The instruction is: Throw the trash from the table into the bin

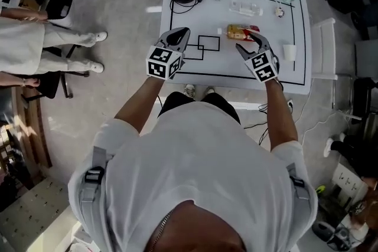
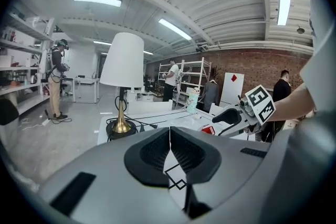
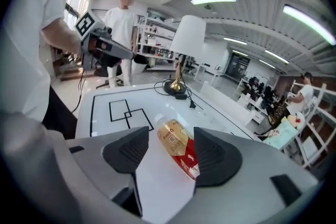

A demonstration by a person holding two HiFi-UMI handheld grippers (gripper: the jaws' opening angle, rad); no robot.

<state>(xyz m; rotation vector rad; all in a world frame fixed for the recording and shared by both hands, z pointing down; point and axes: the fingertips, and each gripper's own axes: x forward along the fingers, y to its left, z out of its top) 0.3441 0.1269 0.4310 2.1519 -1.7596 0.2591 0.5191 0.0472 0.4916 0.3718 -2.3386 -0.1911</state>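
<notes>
Closing on the snack packet (image 3: 178, 147) is judged to be the step in hand. The right gripper (image 3: 170, 157) stands over the white table (image 1: 295, 26) with its jaws wide apart. The packet lies between them and no pad presses on it.

Recommended: centre the jaws across the packet's width, bring the tips down close to the tabletop, then close gently. The wrapper looks thin and glossy and is likely to slip or crumple.

The packet is gold at one end and red at the other. It lies flat near the table's middle, close to the taped squares (image 1: 207, 44).

The left gripper (image 2: 169, 149) has its jaws fully together and holds nothing. No bin is in view.
</notes>
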